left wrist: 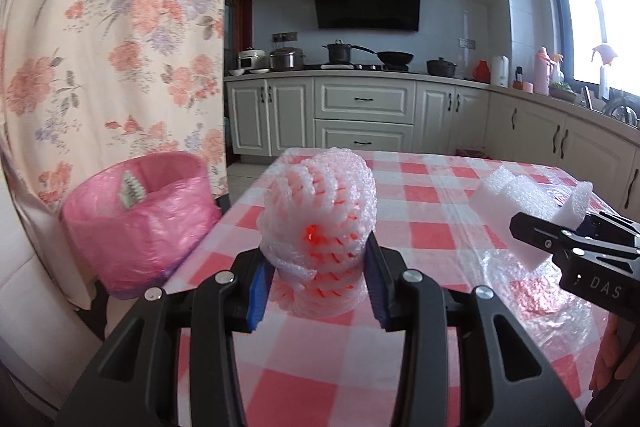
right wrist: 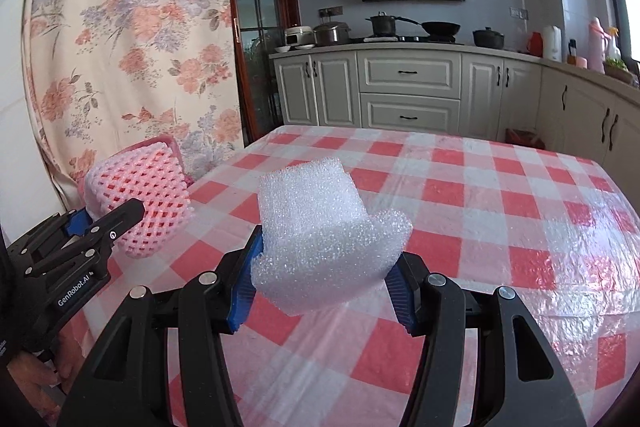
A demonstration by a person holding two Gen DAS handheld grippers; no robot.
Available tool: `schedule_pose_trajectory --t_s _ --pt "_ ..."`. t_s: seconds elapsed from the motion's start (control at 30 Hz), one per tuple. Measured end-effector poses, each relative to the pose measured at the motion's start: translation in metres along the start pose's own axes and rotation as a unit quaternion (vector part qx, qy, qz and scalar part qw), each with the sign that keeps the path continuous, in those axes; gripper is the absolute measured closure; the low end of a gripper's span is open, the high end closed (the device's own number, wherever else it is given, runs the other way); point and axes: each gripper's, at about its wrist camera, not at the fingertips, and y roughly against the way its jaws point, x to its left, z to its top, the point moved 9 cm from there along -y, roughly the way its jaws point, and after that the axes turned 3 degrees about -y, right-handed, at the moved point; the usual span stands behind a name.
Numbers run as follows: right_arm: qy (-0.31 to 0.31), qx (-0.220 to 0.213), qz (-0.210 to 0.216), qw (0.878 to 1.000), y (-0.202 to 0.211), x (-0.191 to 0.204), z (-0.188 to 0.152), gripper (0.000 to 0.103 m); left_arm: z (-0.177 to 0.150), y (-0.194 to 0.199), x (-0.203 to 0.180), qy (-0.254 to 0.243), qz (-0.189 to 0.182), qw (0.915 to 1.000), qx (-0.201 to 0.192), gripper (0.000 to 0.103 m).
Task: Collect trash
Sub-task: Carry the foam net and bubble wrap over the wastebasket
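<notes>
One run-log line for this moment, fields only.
left tongs: shut on foam net | right tongs: shut on foam block | bin: left of table

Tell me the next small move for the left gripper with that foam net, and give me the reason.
Probably carry it further left, over the pink-lined bin, before opening. The left gripper is clamped on the pink foam net, held above the checked table, while the bin sits beside the table's left edge, its mouth open. The right gripper holds its white foam piece, so it can follow.
</notes>
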Motion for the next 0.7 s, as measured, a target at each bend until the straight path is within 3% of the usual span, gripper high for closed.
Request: schedule_pose_trajectory --t_s 0.33,0.7 --pt "0.032 0.004 0.02 0.999 0.002 0.044 -0.004 0.049 -0.01 0.019 0.045 0.021 0.029 0.9993 -0.01 0.063" --pt "0.081 0.017 0.087 0.993 -0.022 0.121 0.009 0.049 -0.007 0.03 0.101 0.013 0.093 0.9954 -0.019 0.063"
